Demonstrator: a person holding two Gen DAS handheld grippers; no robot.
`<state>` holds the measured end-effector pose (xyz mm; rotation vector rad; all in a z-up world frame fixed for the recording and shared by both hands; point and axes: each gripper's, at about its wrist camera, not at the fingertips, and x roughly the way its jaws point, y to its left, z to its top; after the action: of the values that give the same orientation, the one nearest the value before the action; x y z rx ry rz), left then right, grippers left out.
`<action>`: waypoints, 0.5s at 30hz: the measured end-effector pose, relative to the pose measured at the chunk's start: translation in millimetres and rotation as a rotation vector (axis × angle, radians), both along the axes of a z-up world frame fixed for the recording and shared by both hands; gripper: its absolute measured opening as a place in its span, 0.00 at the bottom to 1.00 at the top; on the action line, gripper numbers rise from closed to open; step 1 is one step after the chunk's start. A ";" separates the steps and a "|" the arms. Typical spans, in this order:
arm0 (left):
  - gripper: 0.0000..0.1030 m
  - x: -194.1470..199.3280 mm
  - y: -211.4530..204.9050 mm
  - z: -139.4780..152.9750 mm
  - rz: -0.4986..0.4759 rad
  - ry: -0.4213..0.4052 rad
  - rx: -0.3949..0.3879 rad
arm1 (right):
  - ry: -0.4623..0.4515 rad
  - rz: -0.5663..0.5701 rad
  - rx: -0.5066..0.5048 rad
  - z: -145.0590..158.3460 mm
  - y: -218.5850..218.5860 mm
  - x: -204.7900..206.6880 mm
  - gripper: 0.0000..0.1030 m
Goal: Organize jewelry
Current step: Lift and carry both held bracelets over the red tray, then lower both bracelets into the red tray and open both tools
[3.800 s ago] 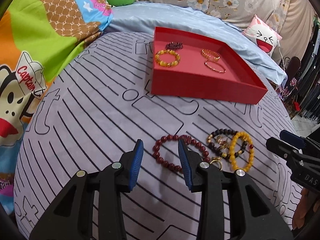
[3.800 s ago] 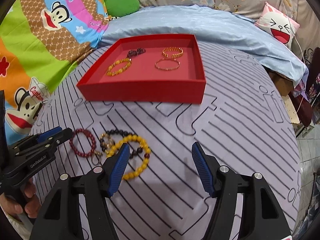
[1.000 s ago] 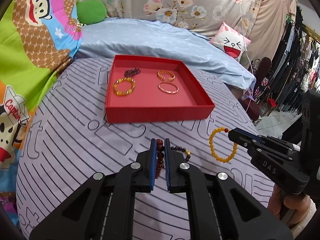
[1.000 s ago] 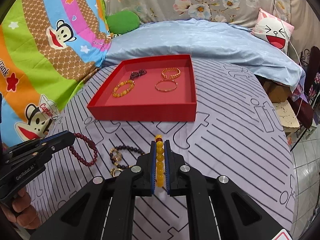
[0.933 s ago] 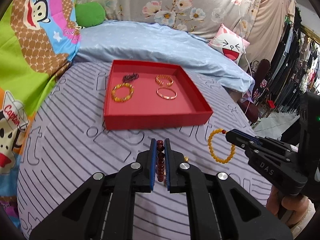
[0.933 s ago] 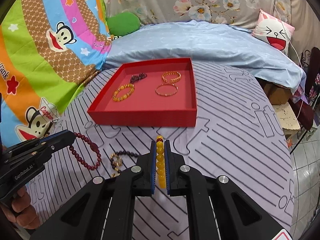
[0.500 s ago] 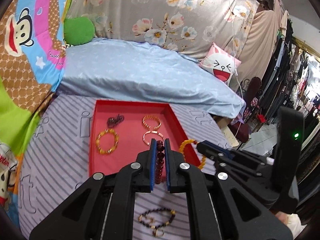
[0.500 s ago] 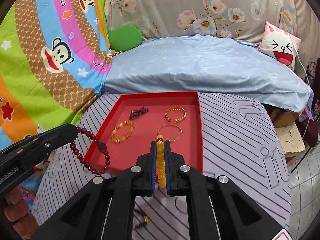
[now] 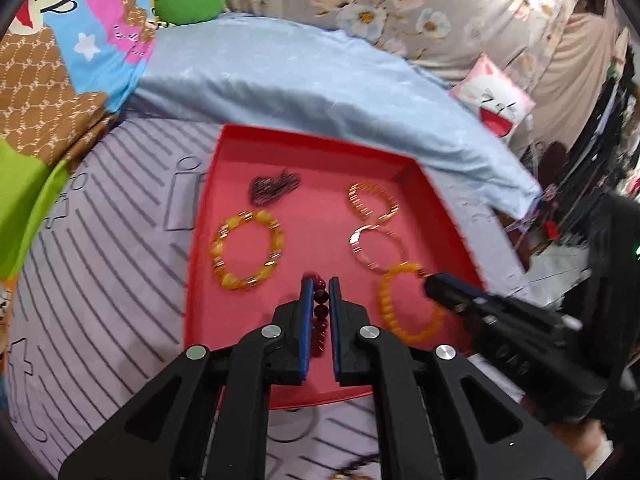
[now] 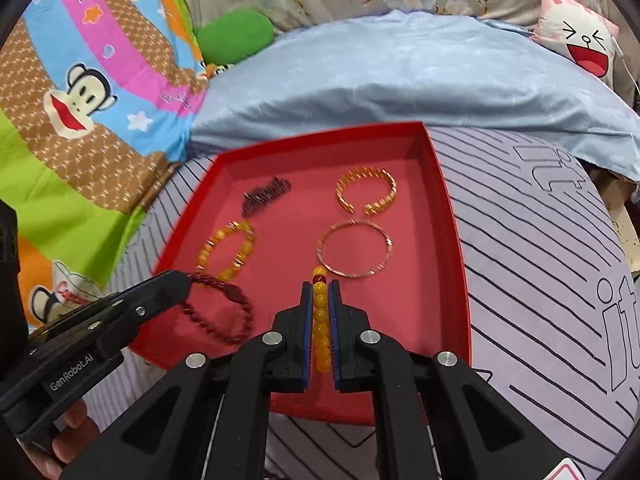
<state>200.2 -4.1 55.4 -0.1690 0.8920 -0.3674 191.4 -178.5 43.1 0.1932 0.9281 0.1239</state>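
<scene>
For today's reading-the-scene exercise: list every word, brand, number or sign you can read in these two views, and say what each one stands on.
"GenRobot.AI": white letters on the side of the left gripper, right wrist view.
"it": large outlined letters, repeated on the striped sheet.
Pink-band script on the monkey blanket: too blurred to read.
White lettering on the right gripper, left wrist view: too blurred to read.
No numbers are visible.

blue sheet (image 10: pixel 400 80) | green pillow (image 10: pixel 236 34) | cat cushion (image 10: pixel 580 38)
</scene>
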 end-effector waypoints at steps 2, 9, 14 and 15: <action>0.07 -2.8 3.2 -7.2 0.014 -0.003 0.036 | 0.008 -0.009 -0.010 -6.0 -3.6 -0.3 0.07; 0.08 -3.9 7.9 -20.7 0.052 -0.015 0.123 | 0.009 -0.011 -0.086 -15.0 -1.0 1.1 0.07; 0.11 -5.7 10.1 -23.1 0.070 -0.030 0.133 | -0.020 -0.012 -0.112 -10.9 0.3 -1.8 0.12; 0.20 -6.7 10.5 -22.3 0.068 -0.037 0.128 | -0.026 -0.015 -0.110 -9.5 -0.6 -3.3 0.14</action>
<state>193.6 6.4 33.1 -0.0747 0.8683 -0.2486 188.1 -179.1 33.7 0.0966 0.9049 0.0609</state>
